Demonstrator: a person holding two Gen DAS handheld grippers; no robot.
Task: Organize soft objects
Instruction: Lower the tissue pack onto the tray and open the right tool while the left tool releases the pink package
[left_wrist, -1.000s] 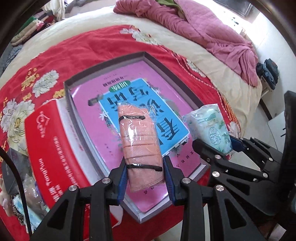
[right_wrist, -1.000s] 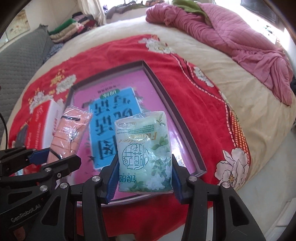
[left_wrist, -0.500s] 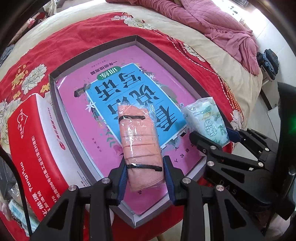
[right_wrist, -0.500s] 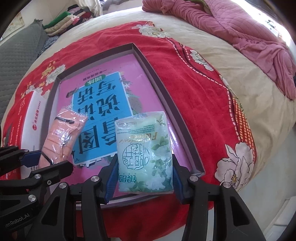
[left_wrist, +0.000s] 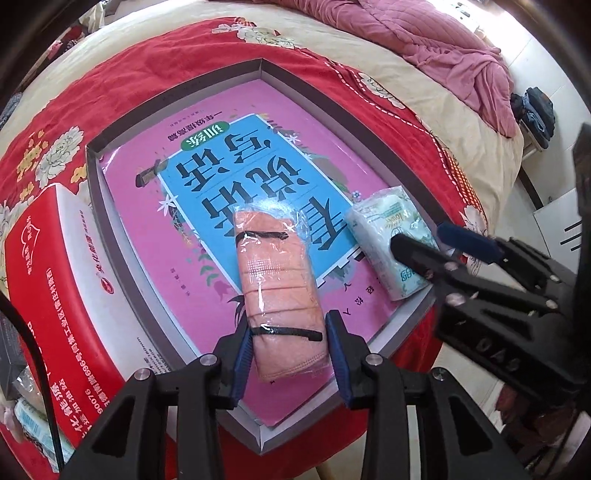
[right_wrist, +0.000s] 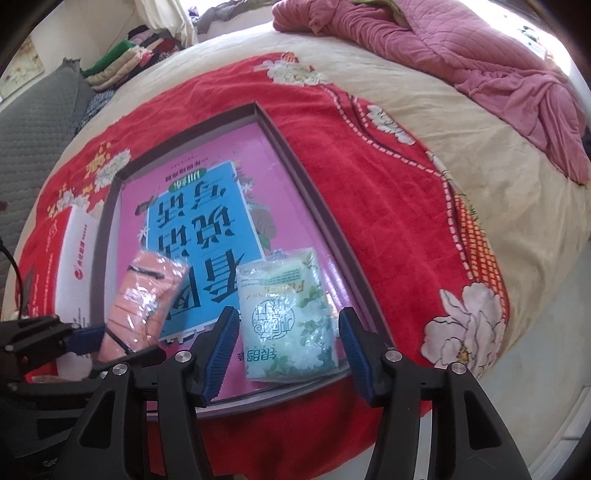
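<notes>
Left hand-held gripper (left_wrist: 289, 352): jaws narrowly parted around the near end of the peach pack (left_wrist: 279, 291), the left pad touching its wrap and a sliver of gap showing at the right pad; the frames leave it unclear whether the pack is gripped.
Right hand-held gripper (right_wrist: 288, 356): jaws have just been opening; they stand clear of the green tissue pack (right_wrist: 290, 319), which lies between them with a visible gap on each side.
Peach pack, place: on the pink book cover (left_wrist: 236, 177) inside the shallow box (left_wrist: 177, 96), left of the tissue pack.
Tissue pack, place: lying at the box's near right corner, apparently released.
Long axes: both packs run near to far, in line with the fingers of the hand-held gripper over each.
Deciding relation: the peach pack lies straight ahead of the left hand-held gripper, so that hand is the nearer; judged, its jaws need only part sideways to let go.
Surroundings: red box (left_wrist: 55, 280) to the left, red floral blanket (right_wrist: 369, 206) under all, on the bed.
</notes>
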